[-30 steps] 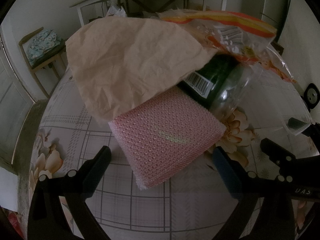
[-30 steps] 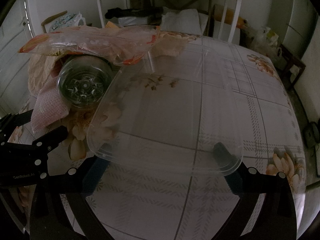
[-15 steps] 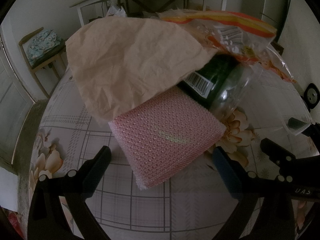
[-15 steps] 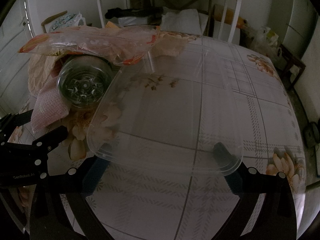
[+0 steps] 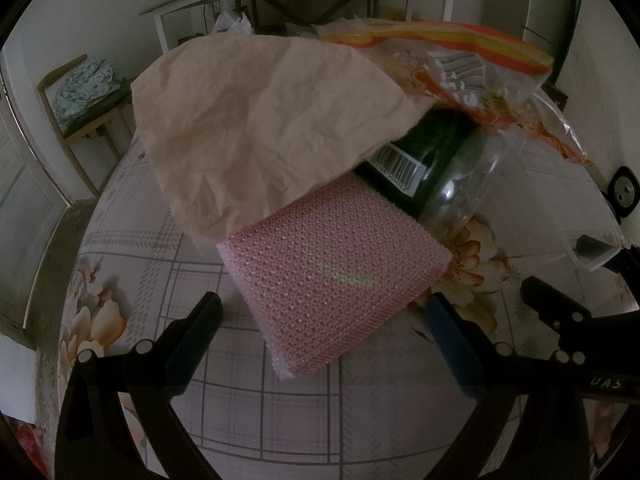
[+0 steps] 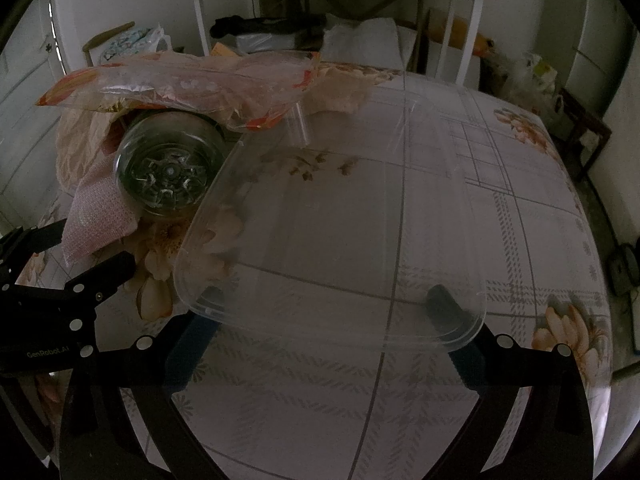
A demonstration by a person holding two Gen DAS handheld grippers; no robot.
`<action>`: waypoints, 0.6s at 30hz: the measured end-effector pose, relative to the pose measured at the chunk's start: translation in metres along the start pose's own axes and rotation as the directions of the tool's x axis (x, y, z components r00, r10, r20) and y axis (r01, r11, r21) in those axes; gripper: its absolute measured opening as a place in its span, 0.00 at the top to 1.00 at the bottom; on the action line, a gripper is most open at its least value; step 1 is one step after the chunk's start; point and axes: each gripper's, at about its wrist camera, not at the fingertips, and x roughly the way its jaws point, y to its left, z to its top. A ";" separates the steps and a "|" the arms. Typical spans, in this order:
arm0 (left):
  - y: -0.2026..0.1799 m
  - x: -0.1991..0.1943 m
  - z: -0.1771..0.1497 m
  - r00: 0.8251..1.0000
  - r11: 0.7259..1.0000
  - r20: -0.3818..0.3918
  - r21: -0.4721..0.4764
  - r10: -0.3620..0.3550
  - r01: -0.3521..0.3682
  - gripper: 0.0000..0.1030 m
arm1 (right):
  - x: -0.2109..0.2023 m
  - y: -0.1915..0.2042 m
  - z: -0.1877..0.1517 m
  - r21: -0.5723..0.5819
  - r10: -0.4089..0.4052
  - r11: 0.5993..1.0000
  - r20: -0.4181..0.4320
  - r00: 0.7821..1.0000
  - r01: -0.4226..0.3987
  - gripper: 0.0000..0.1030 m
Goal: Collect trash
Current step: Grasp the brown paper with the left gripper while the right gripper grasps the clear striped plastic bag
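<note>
Pink mesh pad (image 5: 340,280) lies straight ahead of the left tool (image 5: 324,320), long axis slanting away rightward; both tools, right tool (image 6: 324,312) included, gape, released.

1. Left gripper (image 6: 48,312), seen from the right wrist view: white lettering "GenRobot.AI" on the black body, legible.
2. Right gripper (image 5: 576,344), seen from the left wrist view: white letters "DAS" on the black body; any characters past these are cut off by the edge.
3. Bottle (image 5: 436,160): white label with a barcode; the digits under the bars are too small to read.
4. Plastic bag (image 5: 468,68): white print on the clear film, blurred and crumpled, not legible.
5. No other readable marks found.
</note>
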 end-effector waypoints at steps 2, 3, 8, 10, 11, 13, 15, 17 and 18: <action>0.000 0.000 0.000 1.000 1.000 0.000 0.000 0.000 0.000 0.04 | 0.000 0.000 0.000 0.000 0.000 1.000 0.000 1.000 0.000 0.06; 0.000 0.000 0.000 1.000 1.000 0.000 0.000 0.000 0.000 0.04 | 0.000 0.000 0.000 0.000 0.000 1.000 0.000 1.000 0.000 0.06; 0.000 0.000 0.000 1.000 1.000 -0.007 0.016 -0.010 0.010 0.04 | 0.000 0.000 0.000 0.002 -0.001 1.000 -0.002 1.000 0.001 0.06; 0.004 -0.002 -0.003 0.999 0.999 -0.021 0.035 -0.026 0.027 0.04 | 0.000 -0.004 -0.002 0.004 0.011 1.000 -0.002 1.000 -0.011 0.06; 0.007 -0.005 -0.006 0.999 0.999 -0.025 0.032 -0.032 0.033 0.04 | -0.004 -0.008 -0.003 0.019 0.016 1.000 0.004 1.000 -0.016 0.06; 0.025 -0.018 -0.014 0.998 0.998 0.031 0.003 -0.063 0.063 0.05 | -0.014 -0.019 -0.002 0.059 0.068 0.996 0.038 0.997 -0.070 0.06; 0.038 -0.046 -0.018 0.990 0.998 0.128 0.001 -0.061 0.062 0.08 | -0.030 -0.026 -0.003 0.072 0.101 0.991 0.107 0.989 -0.109 0.06; 0.054 -0.070 -0.015 0.969 0.998 0.236 0.007 -0.068 0.069 0.08 | -0.049 -0.028 0.002 0.048 0.083 0.995 0.177 0.981 -0.093 0.06; 0.061 -0.080 -0.012 0.957 0.997 0.278 0.002 -0.077 0.080 0.08 | -0.057 -0.028 0.004 0.037 0.081 0.995 0.204 0.976 -0.090 0.06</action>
